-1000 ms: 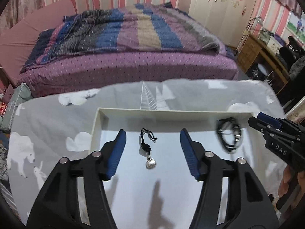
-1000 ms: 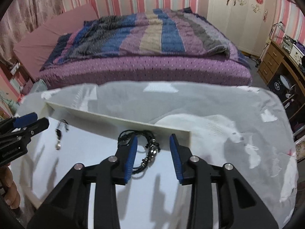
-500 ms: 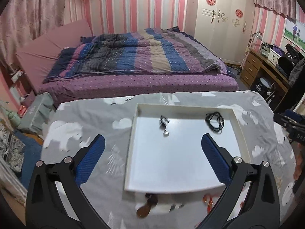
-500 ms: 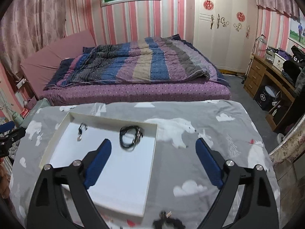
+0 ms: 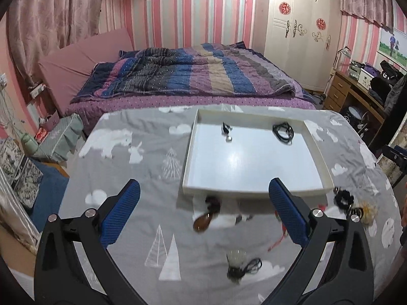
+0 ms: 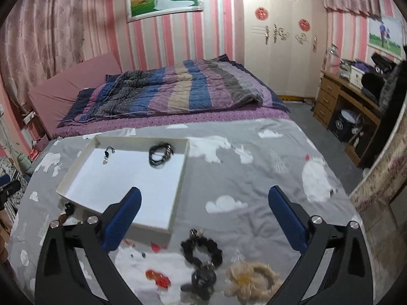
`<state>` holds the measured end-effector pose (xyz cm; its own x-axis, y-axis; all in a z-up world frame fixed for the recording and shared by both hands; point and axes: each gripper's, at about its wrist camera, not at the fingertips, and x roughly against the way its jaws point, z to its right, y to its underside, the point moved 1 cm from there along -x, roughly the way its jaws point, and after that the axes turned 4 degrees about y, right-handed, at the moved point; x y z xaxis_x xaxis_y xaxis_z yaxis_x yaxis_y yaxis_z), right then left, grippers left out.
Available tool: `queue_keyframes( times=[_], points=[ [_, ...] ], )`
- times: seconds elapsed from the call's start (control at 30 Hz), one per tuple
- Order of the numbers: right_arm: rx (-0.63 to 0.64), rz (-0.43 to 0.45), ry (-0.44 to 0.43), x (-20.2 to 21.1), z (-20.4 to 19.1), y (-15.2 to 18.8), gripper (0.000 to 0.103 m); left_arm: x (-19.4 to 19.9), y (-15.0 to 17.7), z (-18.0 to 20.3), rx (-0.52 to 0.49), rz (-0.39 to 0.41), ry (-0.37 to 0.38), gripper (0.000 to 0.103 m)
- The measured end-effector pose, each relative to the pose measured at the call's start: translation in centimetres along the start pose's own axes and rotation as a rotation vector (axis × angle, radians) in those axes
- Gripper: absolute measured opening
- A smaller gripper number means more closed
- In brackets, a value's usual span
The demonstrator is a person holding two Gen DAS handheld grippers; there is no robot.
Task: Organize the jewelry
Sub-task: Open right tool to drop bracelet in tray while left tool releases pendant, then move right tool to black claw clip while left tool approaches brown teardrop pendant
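Two pieces lie in the white tray [image 5: 257, 162]: a pendant [image 5: 227, 132] and a black cord [image 5: 283, 132], well apart along its far side. Several more wait on the grey bench [image 6: 254, 178] near the tray's front edge. Both the left gripper [image 5: 203, 212] and the right gripper [image 6: 204, 216] have just been opening and are released, empty. Beyond stands a bed [image 6: 165, 96] in a pink-striped bedroom.

Striped quilt [image 6: 178, 91] on bed; white wardrobe [image 6: 282, 40]; wooden desk [image 6: 340, 101].

Left gripper [image 5: 203, 211] and right gripper [image 6: 204, 218] both gape wide, having just opened, nothing between.
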<state>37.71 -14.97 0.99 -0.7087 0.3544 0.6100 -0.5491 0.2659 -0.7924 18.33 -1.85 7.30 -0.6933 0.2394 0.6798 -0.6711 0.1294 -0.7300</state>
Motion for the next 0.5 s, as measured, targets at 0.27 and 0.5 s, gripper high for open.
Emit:
queue_keyframes(
  times=[0.27,0.5],
  points=[
    [-0.083,-0.072,0.067,-1.8,3.0,3.9,0.1,-0.4,3.4,0.3,-0.025,-0.013,-0.019,0.1],
    [-0.113,-0.102,0.108,-3.0,3.8,5.2,0.1,-1.2,4.5,0.1,-0.019,-0.039,0.004,0.1]
  ],
)
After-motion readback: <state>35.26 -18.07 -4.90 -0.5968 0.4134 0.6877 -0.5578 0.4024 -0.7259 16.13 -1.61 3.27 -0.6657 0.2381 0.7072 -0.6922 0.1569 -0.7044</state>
